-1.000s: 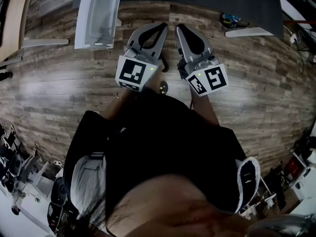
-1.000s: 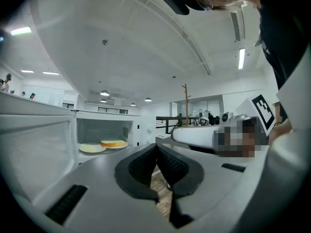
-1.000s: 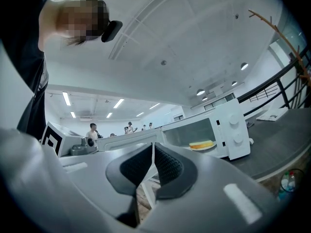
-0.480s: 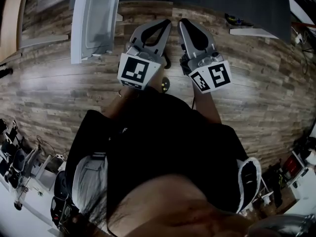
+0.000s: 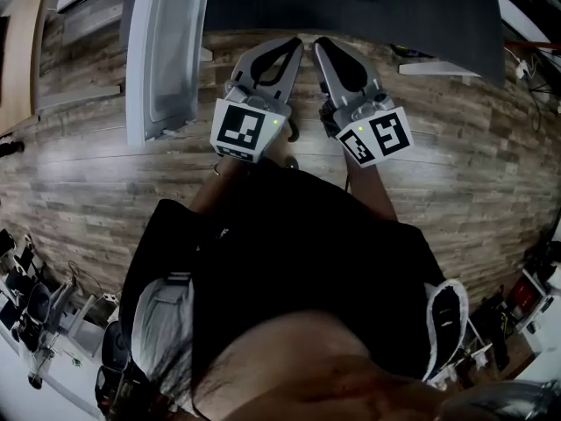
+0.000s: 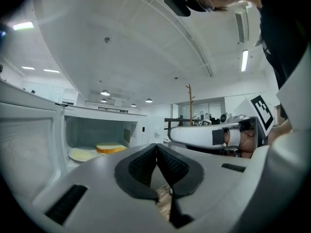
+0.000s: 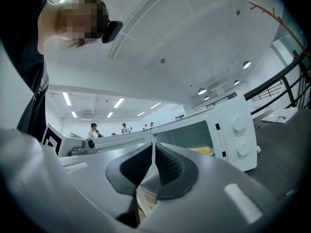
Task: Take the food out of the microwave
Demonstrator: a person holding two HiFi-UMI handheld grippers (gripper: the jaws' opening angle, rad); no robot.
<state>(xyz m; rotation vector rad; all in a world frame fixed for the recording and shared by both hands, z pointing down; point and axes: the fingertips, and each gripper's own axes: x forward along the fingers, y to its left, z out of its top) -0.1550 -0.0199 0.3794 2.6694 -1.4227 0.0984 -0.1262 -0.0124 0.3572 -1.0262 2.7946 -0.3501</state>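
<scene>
Both pairs of jaws are pressed fully together with nothing between them. The left gripper (image 6: 156,145) shows its two dark ribbed pads meeting in a thin line, and the right gripper (image 7: 152,147) looks the same, pads flat against each other and empty. From above, the person holds the two tools side by side in front of the body, about level, with the tips close together and pointed at the edge of a dark counter (image 5: 421,11). Each tool carries its marker cube (image 5: 242,130) at the end nearest the hand. The microwave (image 7: 228,135) stands on that counter, white, with two round knobs (image 7: 239,124) on the panel at its right. Its door (image 5: 166,51) is swung wide open to the left, reaching out over the wooden floor (image 5: 88,174) just beside the left gripper. Neither tool is inside the oven; both are short of the opening. Within the cavity sits a pale round plate (image 6: 81,154), and a slice of bread (image 6: 111,148) with a brown crust lies at the plate's right side, touching or overlapping its rim. Whether it rests on the plate or just behind it I cannot tell. The right gripper view catches only a yellow sliver of that food low in the cavity. Far off behind the tools a few people (image 7: 93,129) stand under ceiling lights, and a wooden coat stand (image 6: 188,98) rises in the distance.
</scene>
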